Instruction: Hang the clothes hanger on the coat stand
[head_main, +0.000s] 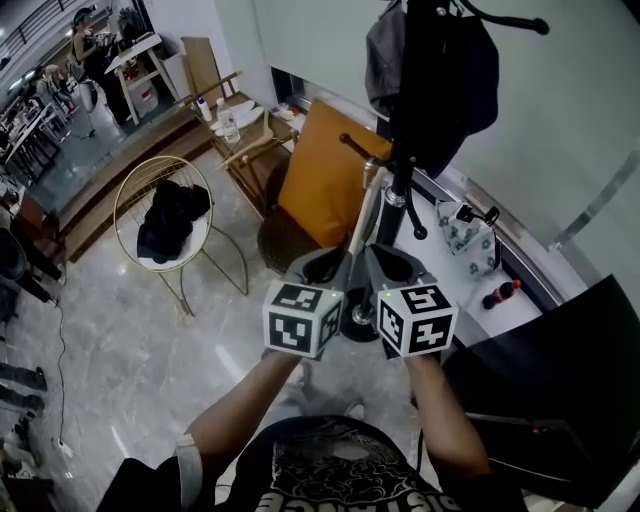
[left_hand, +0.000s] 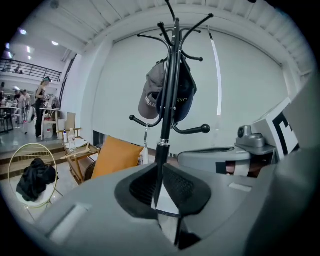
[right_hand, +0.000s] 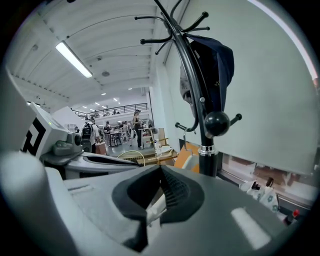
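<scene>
**Item 1.** My left claw (left_hand: 161, 182): jaws nearly together, pinching the slim, pale clothes hanger (head_main: 363, 225).

**Item 2.** My right claw (right_hand: 159, 187): just beside the left, likewise clamped on that hanger.

**Item 3.** The hanger's metal hook (left_hand: 145, 131): points away from me, not yet on any peg.

**Item 4.** Black metal coat stand (left_hand: 167, 100): lower ball-tipped peg (left_hand: 194, 130) free, grey cap (left_hand: 151, 95) and dark fabric item (left_hand: 186, 97) higher up.

**Handling, my judgement.** Both grips firm, hanger level. Raise the hook above the free peg, settle it squarely, and release only once it bears.
</scene>
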